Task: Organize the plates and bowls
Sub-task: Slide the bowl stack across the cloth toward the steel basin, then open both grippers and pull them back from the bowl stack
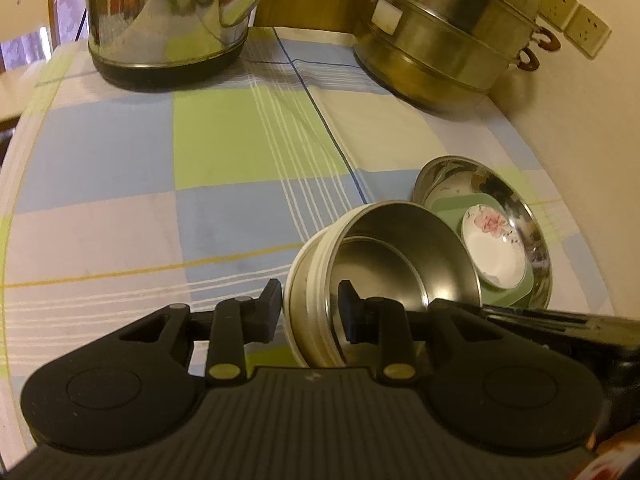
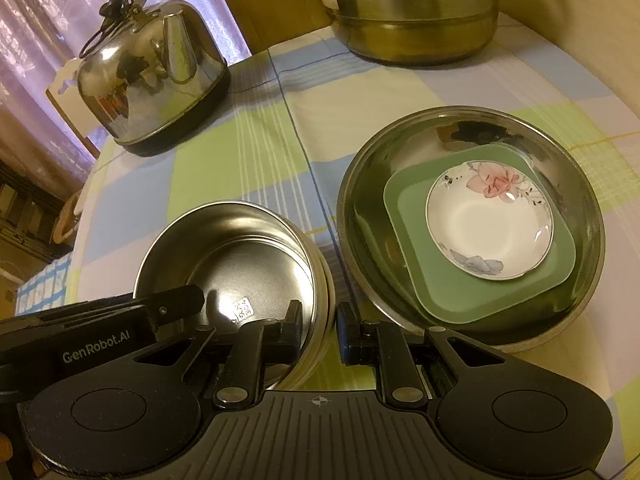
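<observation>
The steel bowl (image 2: 240,264), cream-walled outside with a stamped mark on its floor, sits near on the checked tablecloth (image 1: 120,152), tilted in the left wrist view. The left gripper (image 1: 310,308) has its fingers narrowly apart, astride the bowl's near rim, one inside and one outside. The right gripper (image 2: 318,334) straddles the bowl's right rim the same way. Just right lies a wide steel basin (image 2: 360,184) holding a green square plate (image 2: 560,264) and a flowered saucer (image 2: 488,220). Far off stand a kettle (image 2: 152,80) and a steamer pot (image 2: 416,12); open cloth lies between.
</observation>
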`<action>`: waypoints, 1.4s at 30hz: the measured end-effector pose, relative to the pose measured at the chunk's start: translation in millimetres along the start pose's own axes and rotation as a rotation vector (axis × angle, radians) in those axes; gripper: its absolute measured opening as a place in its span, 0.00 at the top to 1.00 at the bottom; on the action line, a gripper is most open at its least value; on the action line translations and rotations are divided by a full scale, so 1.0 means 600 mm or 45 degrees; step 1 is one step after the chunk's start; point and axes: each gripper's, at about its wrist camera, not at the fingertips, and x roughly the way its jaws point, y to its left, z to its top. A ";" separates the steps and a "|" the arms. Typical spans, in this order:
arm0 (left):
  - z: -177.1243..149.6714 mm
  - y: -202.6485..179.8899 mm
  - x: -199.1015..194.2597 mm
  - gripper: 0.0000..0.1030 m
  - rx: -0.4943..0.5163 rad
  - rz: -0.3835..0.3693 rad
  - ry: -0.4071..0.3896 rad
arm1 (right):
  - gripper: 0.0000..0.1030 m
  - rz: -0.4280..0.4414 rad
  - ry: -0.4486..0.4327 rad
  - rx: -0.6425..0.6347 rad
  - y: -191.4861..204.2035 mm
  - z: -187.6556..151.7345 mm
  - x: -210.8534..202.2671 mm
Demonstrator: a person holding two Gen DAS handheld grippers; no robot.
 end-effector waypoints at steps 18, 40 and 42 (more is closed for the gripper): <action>-0.061 -0.045 -0.141 0.46 -0.020 0.131 -0.175 | 0.41 0.142 -0.048 -0.104 -0.044 -0.044 -0.106; -0.233 -0.224 -0.192 0.21 -0.051 0.319 -0.136 | 0.39 0.145 0.006 -0.297 -0.162 -0.134 -0.215; -0.244 -0.237 -0.195 0.19 -0.053 0.331 -0.134 | 0.39 0.139 0.007 -0.317 -0.172 -0.141 -0.222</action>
